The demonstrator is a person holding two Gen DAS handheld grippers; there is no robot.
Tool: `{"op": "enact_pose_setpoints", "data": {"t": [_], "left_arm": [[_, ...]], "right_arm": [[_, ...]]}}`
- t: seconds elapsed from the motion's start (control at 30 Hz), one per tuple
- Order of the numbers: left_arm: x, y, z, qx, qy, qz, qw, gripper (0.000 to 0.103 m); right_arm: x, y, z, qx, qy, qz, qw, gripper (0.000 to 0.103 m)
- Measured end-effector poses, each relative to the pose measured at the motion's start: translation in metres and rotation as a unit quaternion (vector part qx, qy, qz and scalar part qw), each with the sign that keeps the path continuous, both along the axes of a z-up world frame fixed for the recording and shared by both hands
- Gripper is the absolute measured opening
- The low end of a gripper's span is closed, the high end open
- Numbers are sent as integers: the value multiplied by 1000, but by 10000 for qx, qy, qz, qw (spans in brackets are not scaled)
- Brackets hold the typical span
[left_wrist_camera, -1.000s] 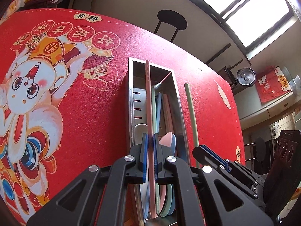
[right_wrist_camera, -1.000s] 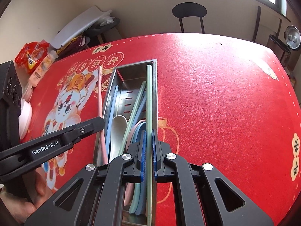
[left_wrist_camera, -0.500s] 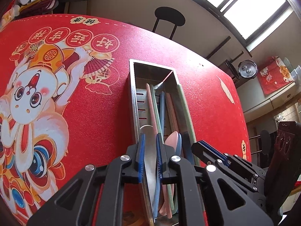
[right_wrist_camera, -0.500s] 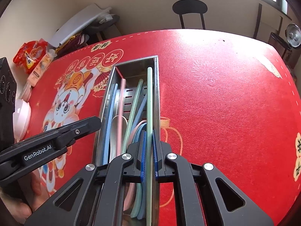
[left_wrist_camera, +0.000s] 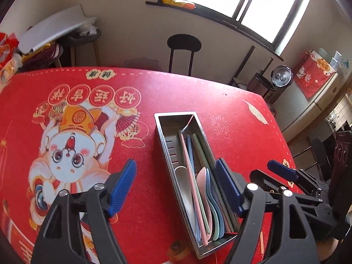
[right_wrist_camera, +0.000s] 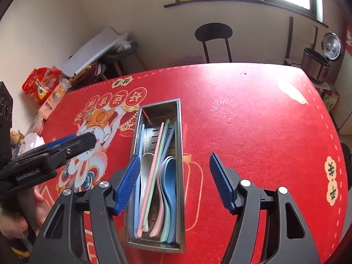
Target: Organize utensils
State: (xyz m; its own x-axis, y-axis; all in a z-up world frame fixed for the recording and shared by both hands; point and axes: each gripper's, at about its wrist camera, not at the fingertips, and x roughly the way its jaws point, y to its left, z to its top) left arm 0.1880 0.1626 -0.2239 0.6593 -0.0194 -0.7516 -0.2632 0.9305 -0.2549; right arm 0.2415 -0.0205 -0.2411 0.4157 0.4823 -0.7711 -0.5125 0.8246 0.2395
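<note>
Both hand-held grippers, the left one (left_wrist_camera: 176, 187) and the right one (right_wrist_camera: 175, 181), have just been opened and are released, with nothing between the pads. The utensils (right_wrist_camera: 154, 182) are laid lengthwise inside the steel tray (right_wrist_camera: 181, 154), at 12 o'clock on the red tabletop (right_wrist_camera: 253, 132), probably so that they stay together.

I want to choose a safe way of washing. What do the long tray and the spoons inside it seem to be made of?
The long tray looks like stainless steel: grey, brushed, its walls mirror the red tablecloth, and slots are punched in its floor. The spoons look like matte plastic, or maybe a wheat-straw mix: soft pink, blue, green and cream colours with no shine. The pictures cannot settle which.
</note>
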Motion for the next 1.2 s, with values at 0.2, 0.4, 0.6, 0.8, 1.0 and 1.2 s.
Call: {"op": "enact_pose_setpoints", "data": {"t": [0.2, 0.4, 0.6, 0.8, 1.0, 1.2], "left_arm": [[-21, -10, 59, 603, -532, -326, 9962, 97], [-50, -25, 113, 1012, -931, -530, 9891, 97], [-84, -52, 161, 1296, -1436, -851, 9774, 97], [-115, -77, 203, 1370, -1994, -1064, 9644, 97], [-138, -99, 240, 1354, -2512, -1209, 9508, 97], [-147, -115, 251, 1408, -2675, -1294, 9444, 97]], "right_arm": [[-15, -29, 51, 94, -438, -170, 9989, 84], [-48, -70, 115, 242, -882, -834, 9923, 87], [-104, -106, 179, 431, -1680, -1439, 9743, 88], [-152, -130, 218, 351, -2282, -1972, 9528, 88], [-174, -147, 238, 369, -2560, -2499, 9331, 88], [-191, -155, 251, 216, -2917, -2688, 9177, 88]]}}
